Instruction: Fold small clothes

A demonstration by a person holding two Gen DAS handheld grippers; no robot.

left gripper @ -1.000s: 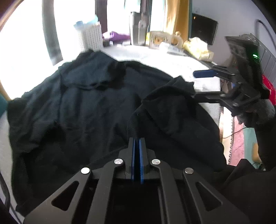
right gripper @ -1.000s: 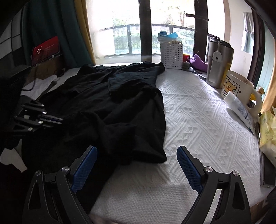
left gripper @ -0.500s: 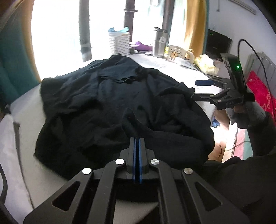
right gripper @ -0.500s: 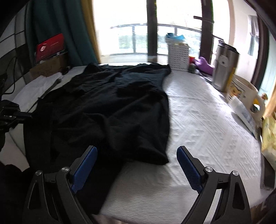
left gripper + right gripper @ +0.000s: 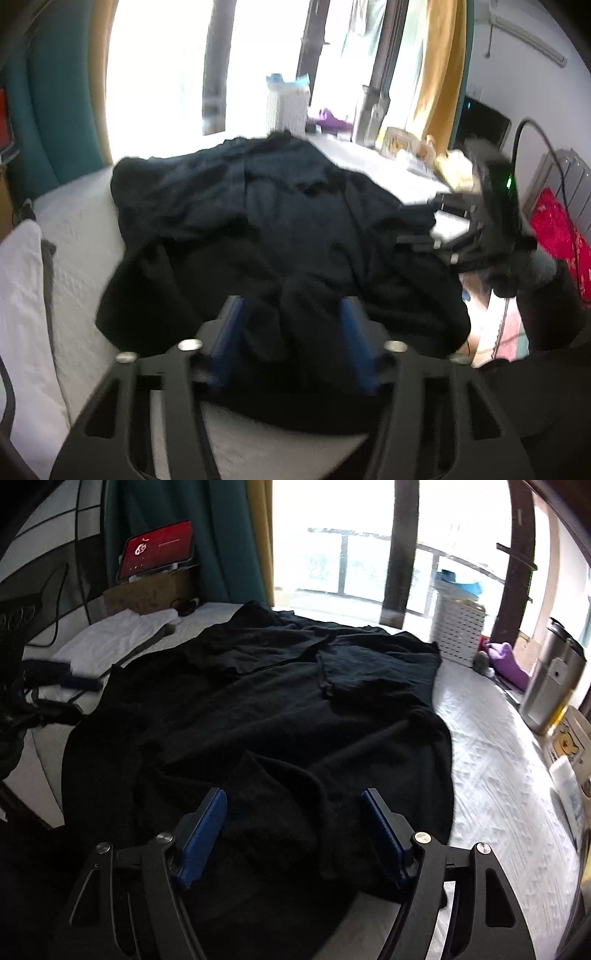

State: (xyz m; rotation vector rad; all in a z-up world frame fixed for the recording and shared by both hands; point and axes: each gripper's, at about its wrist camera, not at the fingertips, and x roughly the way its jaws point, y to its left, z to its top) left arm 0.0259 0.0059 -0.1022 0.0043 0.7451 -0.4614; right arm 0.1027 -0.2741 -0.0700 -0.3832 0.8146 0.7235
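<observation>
Now the left gripper (image 5: 291,325) has opened wide, dropping the black garment (image 5: 280,716) on the bed (image 5: 491,775), while the right gripper (image 5: 295,827) stays wide; folding can begin.

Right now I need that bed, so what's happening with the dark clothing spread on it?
A person holding two handheld grippers is working on a black fabric garment spread over the white quilted mattress. It is not folded yet, still rumpled at the near edge. The left gripper is open with a bunch of the cloth between its blue pads, not clamped. The right gripper hangs open over the garment's near hem, gripping nothing.
</observation>
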